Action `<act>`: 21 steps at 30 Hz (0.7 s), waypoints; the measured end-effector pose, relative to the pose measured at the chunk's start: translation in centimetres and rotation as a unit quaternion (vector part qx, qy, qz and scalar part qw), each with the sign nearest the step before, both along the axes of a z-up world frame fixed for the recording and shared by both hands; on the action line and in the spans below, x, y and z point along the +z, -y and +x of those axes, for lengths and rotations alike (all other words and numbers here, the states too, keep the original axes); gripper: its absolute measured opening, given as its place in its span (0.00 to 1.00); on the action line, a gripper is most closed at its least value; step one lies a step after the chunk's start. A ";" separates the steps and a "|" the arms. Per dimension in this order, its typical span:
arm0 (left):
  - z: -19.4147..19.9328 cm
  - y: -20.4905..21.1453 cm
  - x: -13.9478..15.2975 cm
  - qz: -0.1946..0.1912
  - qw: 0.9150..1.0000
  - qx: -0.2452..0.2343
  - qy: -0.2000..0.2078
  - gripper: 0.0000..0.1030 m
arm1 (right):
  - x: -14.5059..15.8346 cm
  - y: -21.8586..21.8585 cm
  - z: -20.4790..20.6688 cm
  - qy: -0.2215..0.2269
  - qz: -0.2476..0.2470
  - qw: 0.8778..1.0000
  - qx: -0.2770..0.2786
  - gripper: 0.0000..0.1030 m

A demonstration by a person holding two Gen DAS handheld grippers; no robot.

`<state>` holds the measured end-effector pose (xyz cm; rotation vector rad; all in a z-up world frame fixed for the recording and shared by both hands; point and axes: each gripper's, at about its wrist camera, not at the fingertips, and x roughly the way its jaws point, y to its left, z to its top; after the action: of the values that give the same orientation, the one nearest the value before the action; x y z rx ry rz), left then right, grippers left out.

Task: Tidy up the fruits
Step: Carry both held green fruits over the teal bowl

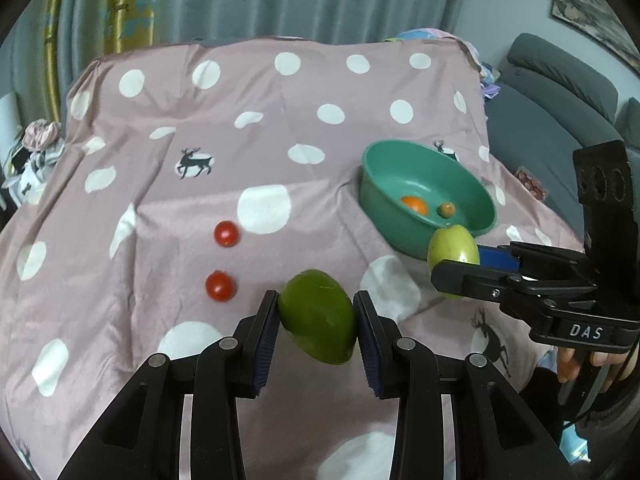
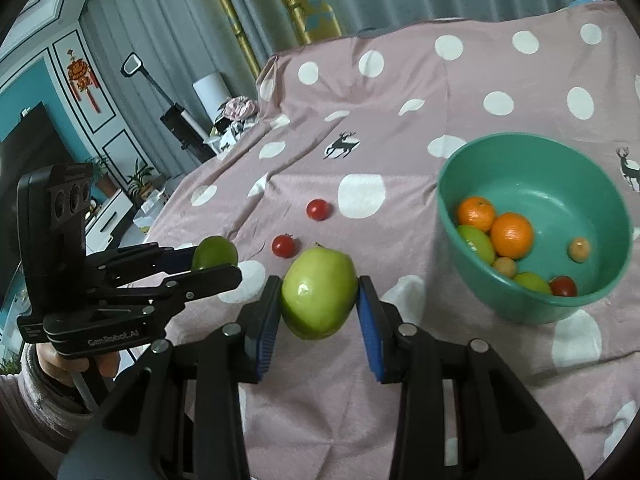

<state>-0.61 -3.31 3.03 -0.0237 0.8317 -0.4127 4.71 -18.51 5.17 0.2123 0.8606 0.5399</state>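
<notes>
Two cherry tomatoes (image 1: 222, 260) lay on the dotted pink cloth (image 1: 160, 200) in the left wrist view, left of the left gripper (image 1: 316, 312), whose pads pinched a dark green fruit (image 1: 318, 316) clear of the cloth. The teal bowl (image 1: 384, 184) stood beyond, to the right.

The right wrist view showed the right gripper (image 2: 319, 298) clamped on a pale green fruit (image 2: 318, 292), with the bowl, holding oranges (image 2: 496, 224) and other small fruit, near on the right.

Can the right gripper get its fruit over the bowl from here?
Probably yes. The right gripper is shut on the pale green fruit, held clear of the cloth, and nothing stands between it and the open bowl beside it.
</notes>
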 end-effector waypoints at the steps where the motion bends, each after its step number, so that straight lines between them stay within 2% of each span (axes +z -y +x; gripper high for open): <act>1: 0.1 0.3 0.1 0.000 1.000 -0.002 0.001 0.37 | 0.1 0.2 -0.1 0.002 0.002 1.000 -0.002 0.37; 21: 2.5 5.2 2.0 0.000 0.999 -0.039 0.018 0.37 | 0.7 6.7 -1.3 0.023 0.024 0.996 -0.078 0.37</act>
<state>1.92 -8.55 5.06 0.0168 0.7997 -0.4859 3.43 -25.21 5.84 0.3083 0.7793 0.4182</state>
